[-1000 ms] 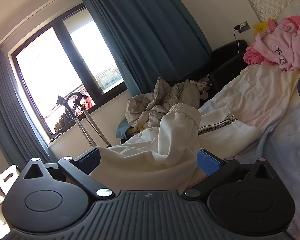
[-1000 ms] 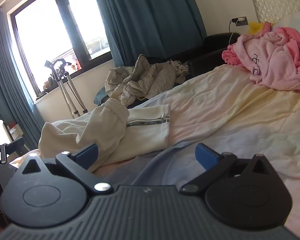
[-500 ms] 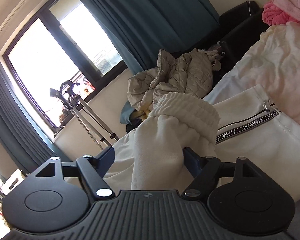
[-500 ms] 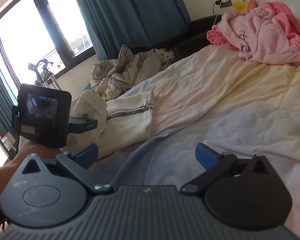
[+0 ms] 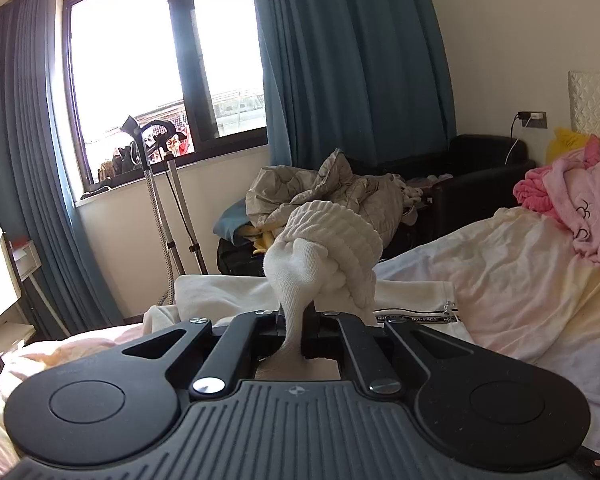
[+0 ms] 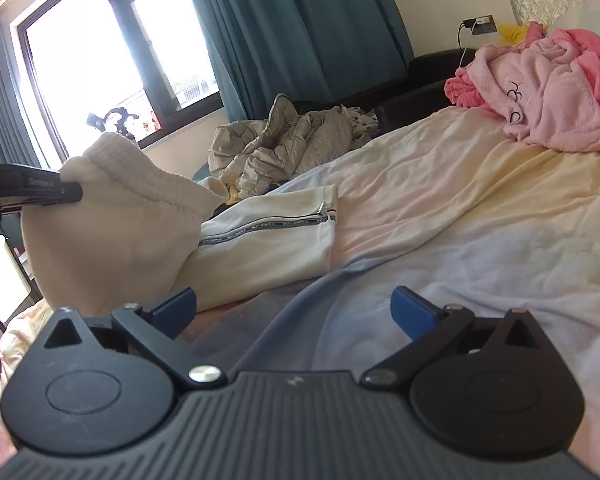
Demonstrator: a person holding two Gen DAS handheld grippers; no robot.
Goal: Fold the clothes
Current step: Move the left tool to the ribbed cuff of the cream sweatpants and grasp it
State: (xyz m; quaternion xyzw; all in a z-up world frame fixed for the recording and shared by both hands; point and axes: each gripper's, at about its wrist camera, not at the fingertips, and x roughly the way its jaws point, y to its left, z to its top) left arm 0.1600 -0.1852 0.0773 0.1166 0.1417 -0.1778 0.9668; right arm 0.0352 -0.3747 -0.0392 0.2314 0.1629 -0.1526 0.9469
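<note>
The left tongs (image 5: 294, 330) are closed tight on a pinch of the cream garment (image 6: 260, 248), gripping it by the ribbed cuff (image 5: 332, 240) end, which bunches up just ahead of the fingers and stands raised off the bed (image 6: 440, 184). From the right wrist view that lifted end hangs in a loose pouch off the left tongs, while the rest of the garment – the flat part with the zip and lettered tape (image 6: 268, 226) – lies spread on the bed just ahead and to the left of the right tongs (image 6: 294, 308). The right tongs stand wide open with nothing between their blue pads (image 6: 414, 308), low over the pale blue sheet (image 6: 420, 280) that lies directly in front of them. As for progress, the garment is plainly not a finished fold: one end is in the air, the cloth under it is slack and rumpled, and only the zip side lies smooth. Whether that end is being carried over to make a fold or lifted to straighten the piece out, the pictures do not settle – either would look like this. A pink fleecy heap (image 6: 552, 92) sits well beyond the right tongs toward the headboard, unfolded, and a grey quilted jacket (image 5: 324, 196) lies crumpled off the far side of the bed beyond the left tongs; so more clothes may remain.
</note>
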